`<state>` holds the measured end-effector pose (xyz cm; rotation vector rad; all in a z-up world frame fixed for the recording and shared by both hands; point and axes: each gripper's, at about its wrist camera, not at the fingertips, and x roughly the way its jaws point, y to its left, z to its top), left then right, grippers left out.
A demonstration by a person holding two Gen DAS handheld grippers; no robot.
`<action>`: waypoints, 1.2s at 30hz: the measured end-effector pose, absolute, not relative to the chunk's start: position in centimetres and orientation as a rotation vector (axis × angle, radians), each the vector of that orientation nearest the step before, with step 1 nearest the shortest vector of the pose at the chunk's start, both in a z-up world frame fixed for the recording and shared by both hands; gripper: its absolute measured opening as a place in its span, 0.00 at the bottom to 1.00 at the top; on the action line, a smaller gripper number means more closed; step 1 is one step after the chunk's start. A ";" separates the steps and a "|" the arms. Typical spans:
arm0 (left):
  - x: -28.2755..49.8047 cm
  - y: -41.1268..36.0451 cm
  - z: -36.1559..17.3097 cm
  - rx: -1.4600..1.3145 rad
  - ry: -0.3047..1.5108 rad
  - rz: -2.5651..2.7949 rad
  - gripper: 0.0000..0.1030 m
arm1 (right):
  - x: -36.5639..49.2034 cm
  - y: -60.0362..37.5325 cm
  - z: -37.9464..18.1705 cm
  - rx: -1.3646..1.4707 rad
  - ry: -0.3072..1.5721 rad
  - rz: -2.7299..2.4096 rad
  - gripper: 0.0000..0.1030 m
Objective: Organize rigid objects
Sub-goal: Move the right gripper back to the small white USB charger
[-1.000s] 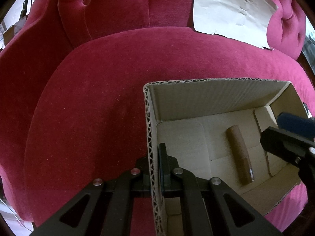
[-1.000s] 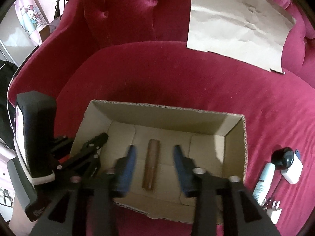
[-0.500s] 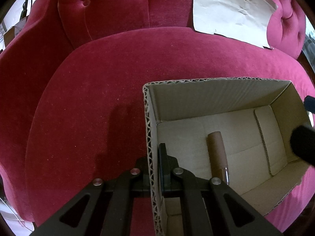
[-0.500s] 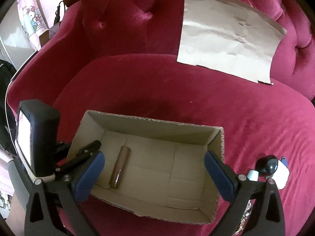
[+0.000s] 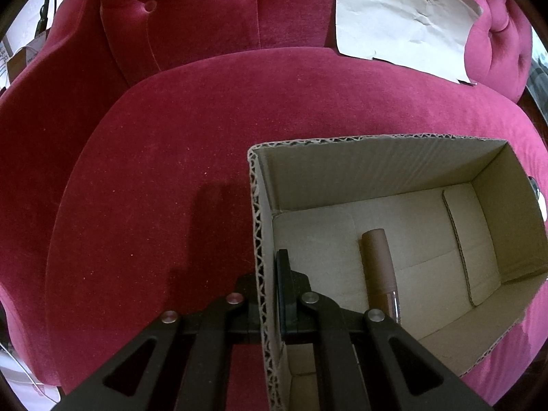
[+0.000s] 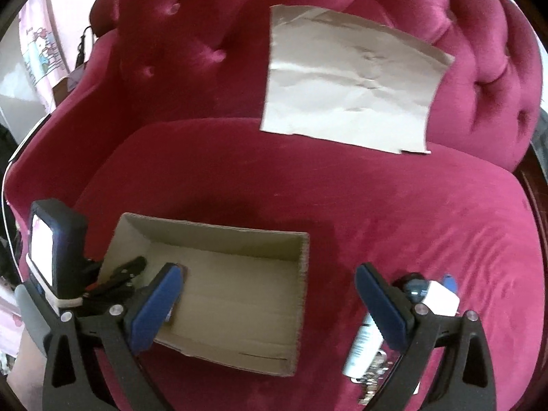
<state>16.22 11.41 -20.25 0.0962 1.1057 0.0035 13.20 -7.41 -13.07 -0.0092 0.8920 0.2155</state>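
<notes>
An open cardboard box (image 5: 376, 157) sits on a crimson velvet armchair seat. A brown cosmetic tube (image 5: 379, 267) lies on the box floor. My left gripper (image 5: 270, 294) is shut on the box's left wall. In the right wrist view the box (image 6: 219, 233) is at lower left and my right gripper (image 6: 270, 304) is open wide and empty, hanging over the box's right end. Beside the box on the seat lie a white tube (image 6: 363, 346), a dark round cap (image 6: 414, 287) and a white block (image 6: 441, 298).
A creased sheet of brown paper (image 6: 349, 82) leans on the tufted chair back (image 6: 205, 34). The seat cushion (image 5: 154, 171) spreads left of the box. My left gripper's body with its white screen (image 6: 44, 253) shows at the box's left end.
My right gripper opened wide, let go of the brown tube into the box, and pulled back up and to the right. The tube rolled left on the box floor. My left gripper kept its hold.
</notes>
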 end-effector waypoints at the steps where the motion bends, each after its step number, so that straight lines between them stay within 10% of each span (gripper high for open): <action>1: 16.2 11.4 -20.2 0.097 1.106 0.004 0.04 | 13.2 -7.8 -13.0 -0.010 0.891 0.206 1.00; 36: 16.4 10.9 -20.4 0.101 1.107 0.022 0.04 | 9.2 -20.8 -17.4 0.035 1.053 0.003 1.00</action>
